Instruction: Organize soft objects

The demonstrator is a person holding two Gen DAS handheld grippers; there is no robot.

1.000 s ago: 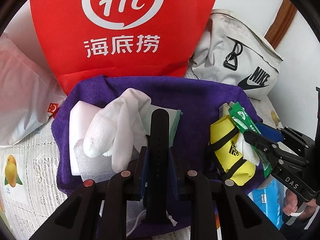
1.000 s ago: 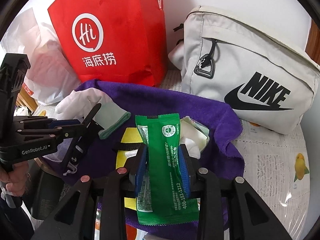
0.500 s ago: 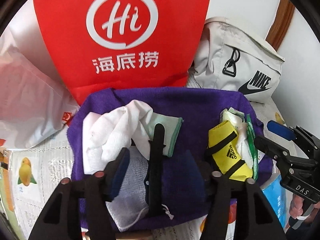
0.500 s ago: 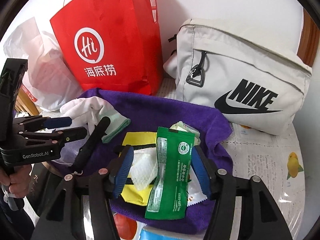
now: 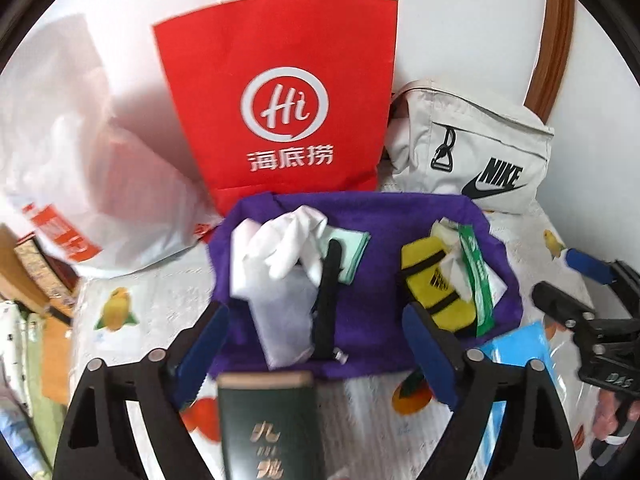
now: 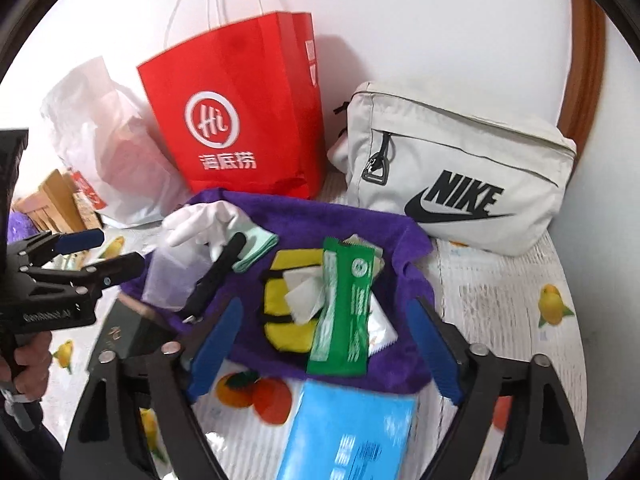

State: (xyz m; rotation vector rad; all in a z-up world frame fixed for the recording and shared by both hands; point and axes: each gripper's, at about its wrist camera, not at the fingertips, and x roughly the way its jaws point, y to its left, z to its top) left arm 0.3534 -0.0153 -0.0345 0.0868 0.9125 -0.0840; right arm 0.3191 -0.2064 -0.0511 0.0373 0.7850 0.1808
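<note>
A purple towel (image 5: 384, 216) (image 6: 312, 216) lies spread on the table. On its left lie a white glove (image 5: 288, 240) (image 6: 200, 224), a mint cloth (image 5: 352, 248), a white mesh pouch (image 5: 284, 320) and a black strap (image 5: 328, 296) (image 6: 216, 276). On its right lie a yellow adidas pouch (image 5: 436, 292) (image 6: 286, 316), white tissues and a green sachet (image 5: 476, 276) (image 6: 348, 304). My left gripper (image 5: 316, 356) (image 6: 100, 252) is open and empty, in front of the towel. My right gripper (image 6: 324, 352) (image 5: 560, 280) is open and empty, near the towel's front right.
A red paper bag (image 5: 280, 112) (image 6: 244, 128), a white plastic bag (image 5: 80, 168) and a grey Nike bag (image 5: 476, 160) (image 6: 460, 176) stand behind the towel. A dark green box (image 5: 268, 428) (image 6: 132, 332) and a blue packet (image 6: 352, 432) (image 5: 516, 348) lie in front.
Both grippers opened, letting go of the black strap and the green sachet onto the towel, then drew back and up from it.
</note>
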